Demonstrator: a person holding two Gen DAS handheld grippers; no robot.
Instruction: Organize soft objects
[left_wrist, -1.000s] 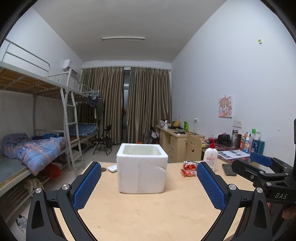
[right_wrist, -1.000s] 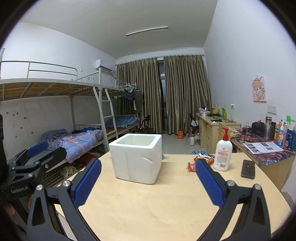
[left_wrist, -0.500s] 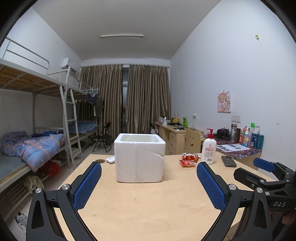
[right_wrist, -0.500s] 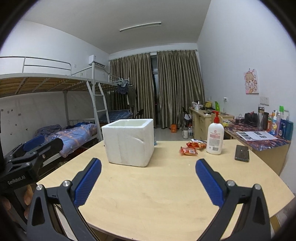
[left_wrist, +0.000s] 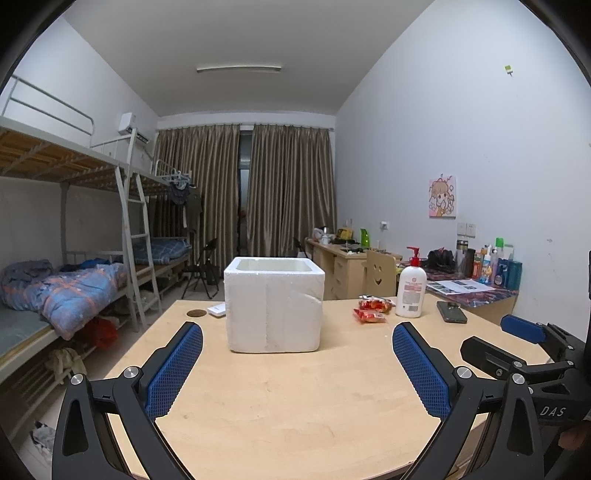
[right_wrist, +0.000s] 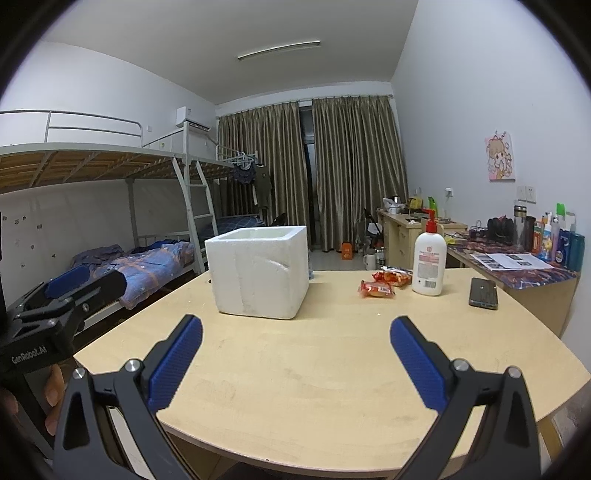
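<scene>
Both the left gripper (left_wrist: 297, 363) and right gripper (right_wrist: 295, 360) hover with jaws spread wide and empty above the surface (left_wrist: 295, 398), facing the foam box (left_wrist: 274, 304) and snack packets (right_wrist: 376, 288)

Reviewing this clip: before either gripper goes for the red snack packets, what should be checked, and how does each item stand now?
1. Left gripper open, holding nothing: ok.
2. Right gripper open, holding nothing: ok.
3. Foam box upright, top open: ok.
4. Box interior free: cannot tell.
5. Two red snack packets on the table, uncovered: ok.
6. Lotion bottle stands right beside the packets, phone further right: not ok, tipping risk.
</scene>
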